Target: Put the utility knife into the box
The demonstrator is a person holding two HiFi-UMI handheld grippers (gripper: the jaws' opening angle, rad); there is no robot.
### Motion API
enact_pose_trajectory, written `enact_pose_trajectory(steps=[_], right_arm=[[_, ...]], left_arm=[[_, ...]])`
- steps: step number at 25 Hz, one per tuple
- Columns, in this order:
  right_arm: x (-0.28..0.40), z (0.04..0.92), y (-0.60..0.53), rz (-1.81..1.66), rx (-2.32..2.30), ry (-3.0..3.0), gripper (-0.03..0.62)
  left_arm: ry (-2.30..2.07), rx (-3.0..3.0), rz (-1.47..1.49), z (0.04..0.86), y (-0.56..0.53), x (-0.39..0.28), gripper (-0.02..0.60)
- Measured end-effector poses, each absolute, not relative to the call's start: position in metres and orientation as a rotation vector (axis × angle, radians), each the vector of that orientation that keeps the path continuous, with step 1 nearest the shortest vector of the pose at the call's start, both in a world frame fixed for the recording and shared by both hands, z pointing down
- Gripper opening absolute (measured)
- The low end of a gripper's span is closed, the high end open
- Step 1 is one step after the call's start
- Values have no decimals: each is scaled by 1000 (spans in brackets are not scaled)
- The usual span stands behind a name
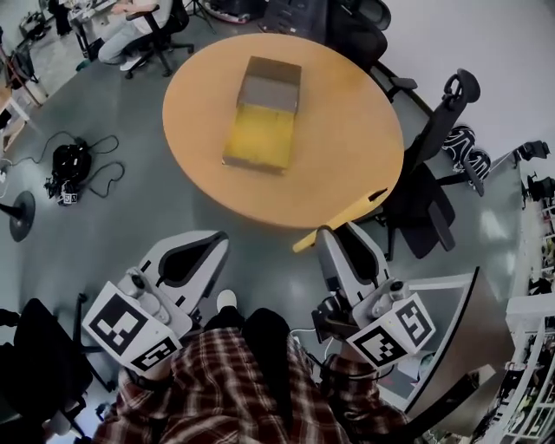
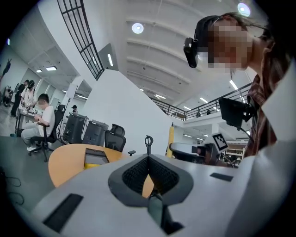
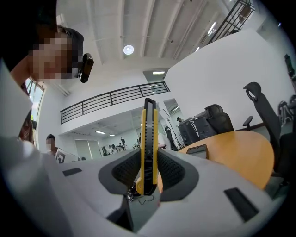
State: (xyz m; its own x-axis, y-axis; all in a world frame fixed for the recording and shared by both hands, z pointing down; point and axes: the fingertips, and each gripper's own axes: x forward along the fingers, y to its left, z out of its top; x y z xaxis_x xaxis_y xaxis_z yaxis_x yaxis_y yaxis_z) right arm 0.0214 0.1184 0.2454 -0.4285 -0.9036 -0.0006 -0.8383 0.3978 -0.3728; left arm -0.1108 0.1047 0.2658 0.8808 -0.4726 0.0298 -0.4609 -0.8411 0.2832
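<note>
A cardboard box lies open on the round orange table, its near half yellow inside; it also shows as the box and the box. My right gripper hovers off the table's near edge, shut on a yellow utility knife. In the right gripper view the utility knife stands upright between the pads of the right gripper, sticking out well past them. My left gripper is held beside it, lower left of the table. Its jaws meet at the tip of the left gripper with nothing in them.
Black office chairs stand at the table's right and far side. Cables and a black device lie on the floor to the left. A seated person is at the far left. A grey panel leans at the lower right.
</note>
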Motion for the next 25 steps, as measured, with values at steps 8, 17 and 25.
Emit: enact_pose_trajectory(steps=[8, 17, 25], right_arm=[[32, 266, 71, -538, -1647, 2431, 123], [59, 267, -25, -523, -1611, 2483, 123], [107, 248, -100, -480, -1561, 2533, 123]], left_arm=[[-683, 2710, -51, 289, 50, -112, 10], [-757, 2707, -62, 288, -44, -89, 10], [-810, 2757, -81, 255, -123, -36, 10]])
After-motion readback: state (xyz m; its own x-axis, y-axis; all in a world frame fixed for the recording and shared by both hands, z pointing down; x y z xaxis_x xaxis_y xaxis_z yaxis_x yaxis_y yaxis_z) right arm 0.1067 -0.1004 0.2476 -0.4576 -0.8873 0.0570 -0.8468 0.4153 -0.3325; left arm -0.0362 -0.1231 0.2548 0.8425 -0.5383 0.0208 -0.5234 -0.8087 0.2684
